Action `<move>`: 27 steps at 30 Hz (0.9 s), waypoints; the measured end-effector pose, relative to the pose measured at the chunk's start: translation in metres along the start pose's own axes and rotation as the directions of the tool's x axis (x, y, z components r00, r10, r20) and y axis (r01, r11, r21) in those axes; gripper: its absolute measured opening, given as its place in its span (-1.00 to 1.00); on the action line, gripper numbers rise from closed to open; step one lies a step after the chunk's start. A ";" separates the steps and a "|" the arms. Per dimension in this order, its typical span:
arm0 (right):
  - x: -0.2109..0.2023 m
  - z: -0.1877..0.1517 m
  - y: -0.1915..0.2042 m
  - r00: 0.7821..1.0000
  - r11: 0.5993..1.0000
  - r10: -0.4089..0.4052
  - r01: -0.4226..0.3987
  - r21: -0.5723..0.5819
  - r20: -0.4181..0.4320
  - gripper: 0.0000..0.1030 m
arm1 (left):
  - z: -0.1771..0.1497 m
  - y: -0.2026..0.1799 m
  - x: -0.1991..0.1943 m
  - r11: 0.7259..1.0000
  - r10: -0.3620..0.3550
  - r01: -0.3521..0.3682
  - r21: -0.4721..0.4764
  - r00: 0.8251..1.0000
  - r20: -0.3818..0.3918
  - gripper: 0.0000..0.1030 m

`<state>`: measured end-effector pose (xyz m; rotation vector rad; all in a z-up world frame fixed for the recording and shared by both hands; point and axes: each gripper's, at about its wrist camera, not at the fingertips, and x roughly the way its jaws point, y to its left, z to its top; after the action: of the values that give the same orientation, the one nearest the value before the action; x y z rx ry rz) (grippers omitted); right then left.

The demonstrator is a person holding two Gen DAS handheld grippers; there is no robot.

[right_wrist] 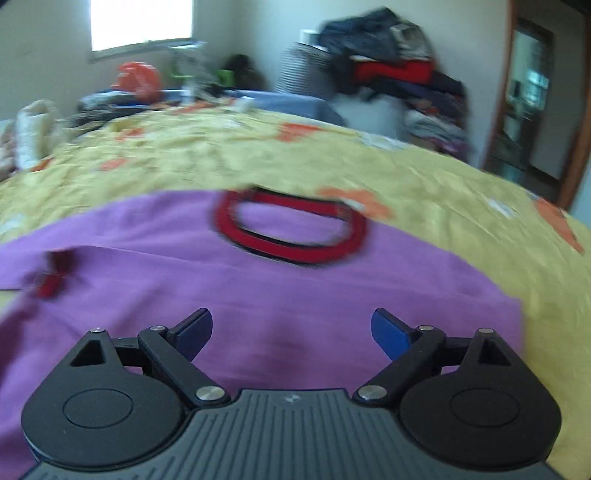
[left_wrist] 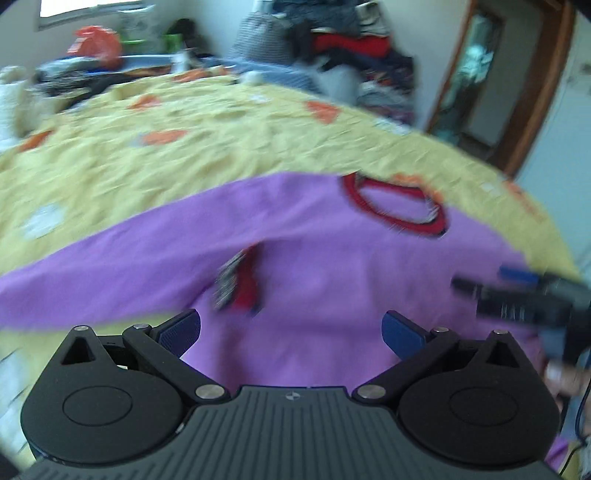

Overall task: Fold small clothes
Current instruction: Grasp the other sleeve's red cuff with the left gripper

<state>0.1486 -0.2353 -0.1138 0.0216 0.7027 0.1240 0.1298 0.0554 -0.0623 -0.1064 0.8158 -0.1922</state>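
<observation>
A: Purple cloth shirt (left_wrist: 332, 266) with a red, dark-edged neck band (left_wrist: 395, 203), lying spread flat on the yellow bedsheet with orange patches (left_wrist: 155, 162). Showing a sleeve folded in across the chest, ending in a red cuff (left_wrist: 245, 284).

B: Seeing the same shirt (right_wrist: 295, 295) from the right wrist, neck band (right_wrist: 291, 230) pointing toward the far end of the sheet (right_wrist: 461, 206), cuff (right_wrist: 51, 277) smeared at the left edge.

A: Being blurred badly in both views. Cuff trim looking striped grey and white, though not telling for sure. Shirt hem being cut off beneath both tools.

B: Left two-finger gripper (left_wrist: 291, 332) hanging over the chest with blue pads (left_wrist: 400, 332) standing wide apart, nothing between them, not touching the cloth as far as can be told.

A: Right two-finger gripper (right_wrist: 291, 332) likewise spread wide above the shirt, pads (right_wrist: 389, 334) gripping nothing. Also appearing in the left view as a dark streaked shape (left_wrist: 524, 299) at the right edge, too smeared for reading the jaws there.

B: Counting: one shirt, one neck band, one cuff showing, two grippers. Second sleeve not being made out.

A: Behind the bed, one heap of stacked clothes (right_wrist: 399, 74), one orange plastic bag (right_wrist: 138, 79), one bright window (right_wrist: 142, 22), one wooden door frame (left_wrist: 535, 85). Small clutter along the far bed edge being too blurred for counting.
</observation>
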 end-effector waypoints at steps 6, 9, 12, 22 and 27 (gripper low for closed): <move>0.014 -0.023 -0.031 0.997 0.996 -0.062 0.064 0.057 -0.037 1.00 | 0.030 0.009 0.087 0.999 0.006 -0.010 -0.030 0.993 -0.114 1.00; 0.010 -0.026 -0.034 0.997 0.996 -0.073 0.075 0.038 -0.036 1.00 | 0.040 0.020 0.101 0.998 0.051 -0.053 -0.018 0.994 -0.092 1.00; 0.008 -0.029 -0.037 0.997 0.996 -0.069 0.070 0.052 -0.026 1.00 | 0.047 0.033 0.101 0.998 0.054 -0.056 -0.024 0.996 -0.065 1.00; 0.008 -0.028 -0.035 0.996 0.994 -0.088 0.089 0.061 -0.019 1.00 | 0.041 0.048 0.108 0.978 0.208 -0.208 0.024 0.978 0.017 1.00; 0.008 -0.028 -0.035 0.996 0.994 -0.089 0.090 0.063 -0.019 1.00 | 0.050 0.048 0.108 0.978 0.209 -0.208 0.018 0.976 -0.053 1.00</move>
<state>0.1405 -0.2693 -0.1425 0.0500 0.7220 0.0158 0.2446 0.0811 -0.1133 -0.0038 0.8744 -0.0016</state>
